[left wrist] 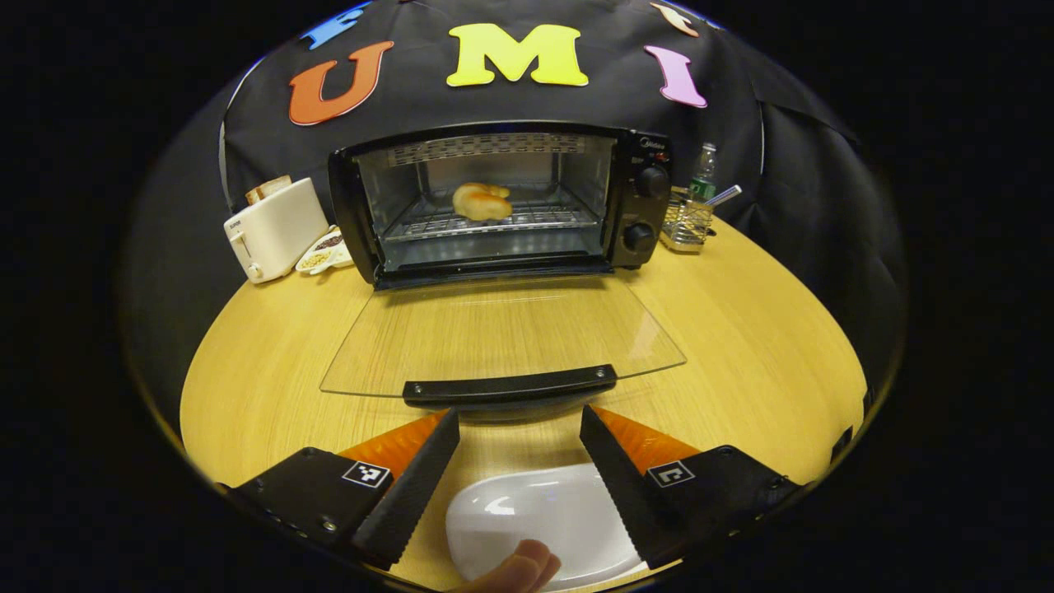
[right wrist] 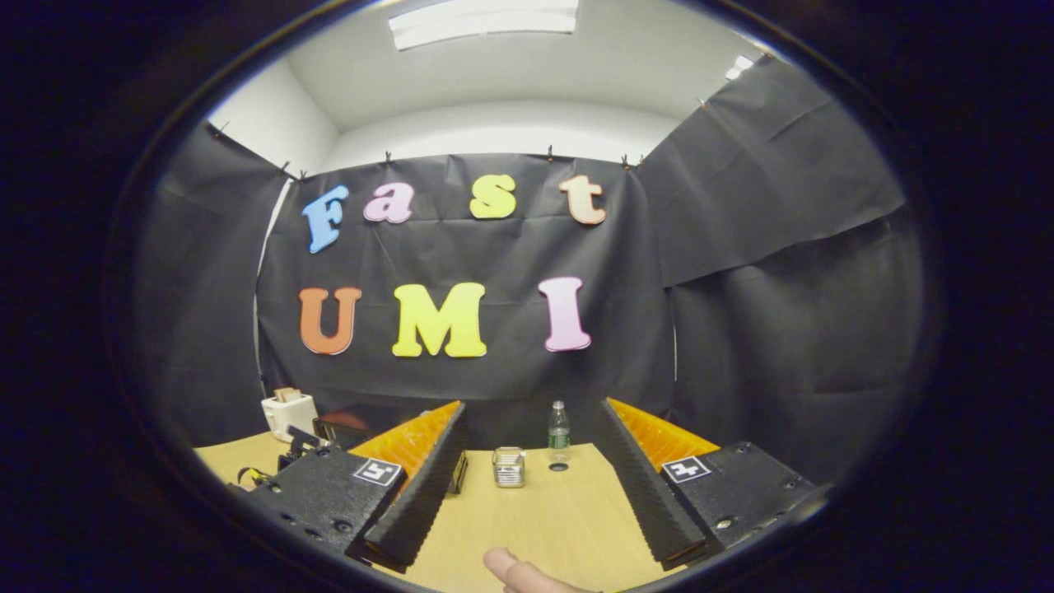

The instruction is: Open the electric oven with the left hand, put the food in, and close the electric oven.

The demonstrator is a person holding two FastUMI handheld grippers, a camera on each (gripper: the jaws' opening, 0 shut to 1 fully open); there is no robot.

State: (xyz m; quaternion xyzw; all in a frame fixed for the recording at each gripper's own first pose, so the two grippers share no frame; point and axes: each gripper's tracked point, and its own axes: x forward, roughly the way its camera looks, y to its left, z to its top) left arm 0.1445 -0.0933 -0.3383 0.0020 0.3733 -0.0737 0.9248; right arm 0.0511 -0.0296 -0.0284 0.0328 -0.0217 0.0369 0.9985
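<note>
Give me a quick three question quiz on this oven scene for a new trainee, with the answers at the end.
1. True or false: the oven door is closed.
2. Where is the bread? A on the white plate; B on the oven rack; C in the toaster.
3. Fill in: the left gripper is ___, just short of the door handle.

Key: 1 false; 2 B; 3 open.

left gripper view low over the counter (left wrist: 741,329), facing the open oven (left wrist: 502,202) pretty close, right gripper view tilted up at the far wall, both catch the toaster (left wrist: 276,226) and bottle (right wrist: 559,431)
</note>
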